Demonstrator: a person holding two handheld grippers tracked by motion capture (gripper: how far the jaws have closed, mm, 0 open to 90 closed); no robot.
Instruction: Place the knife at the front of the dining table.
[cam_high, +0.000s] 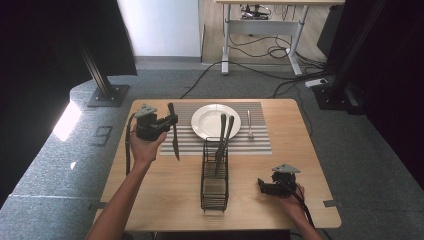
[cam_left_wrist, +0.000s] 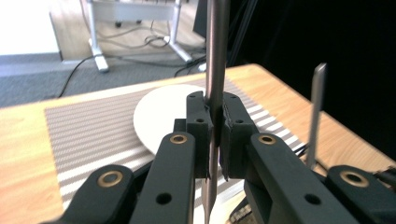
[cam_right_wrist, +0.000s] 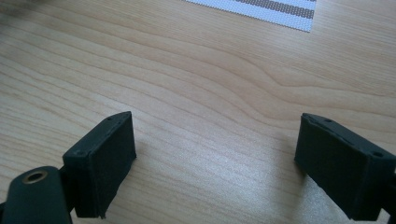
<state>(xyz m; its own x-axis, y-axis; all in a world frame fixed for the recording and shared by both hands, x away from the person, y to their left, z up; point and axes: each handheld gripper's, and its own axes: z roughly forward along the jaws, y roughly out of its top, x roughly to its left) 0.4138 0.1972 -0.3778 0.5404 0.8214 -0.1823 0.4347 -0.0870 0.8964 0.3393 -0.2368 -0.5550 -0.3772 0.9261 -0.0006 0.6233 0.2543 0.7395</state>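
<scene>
Grey carpet and trailing cables surrounded the pale wooden table (cam_high: 165, 190) I was working at, with a grey-and-white striped placemat (cam_high: 192, 145) spread across its far half.

Furthest left, my left gripper (cam_high: 168, 121) was raised above the mat's left edge, its jaws closed tight on a slim metal table knife (cam_high: 175, 142). From the high view the knife hung roughly upright, its blade pointing down towards the mat; in the left gripper view the shaft (cam_left_wrist: 215, 70) ran straight up between the pads, gripped part-way along. I judged this to be table-setting, and the knife's step in hand: carried to the plate's left, not yet laid down.

Next came the round white ceramic plate (cam_high: 210, 116) at the mat's middle. Just in front of it stood the black wire cutlery caddy (cam_high: 215, 185), with two metal utensils (cam_high: 223, 135) leaning in its far compartment. Right of the plate, a metal fork (cam_high: 249, 125) already lay on the mat.

Furthest right, my right gripper (cam_high: 263, 186) rested low near the table's near-right corner, jaws wide apart and empty, bare wood between them in the right gripper view.

The next move, as I read it, called for tipping the knife flat beside the plate, parallel to the mat's edge, and lowering it until it touched before opening.
</scene>
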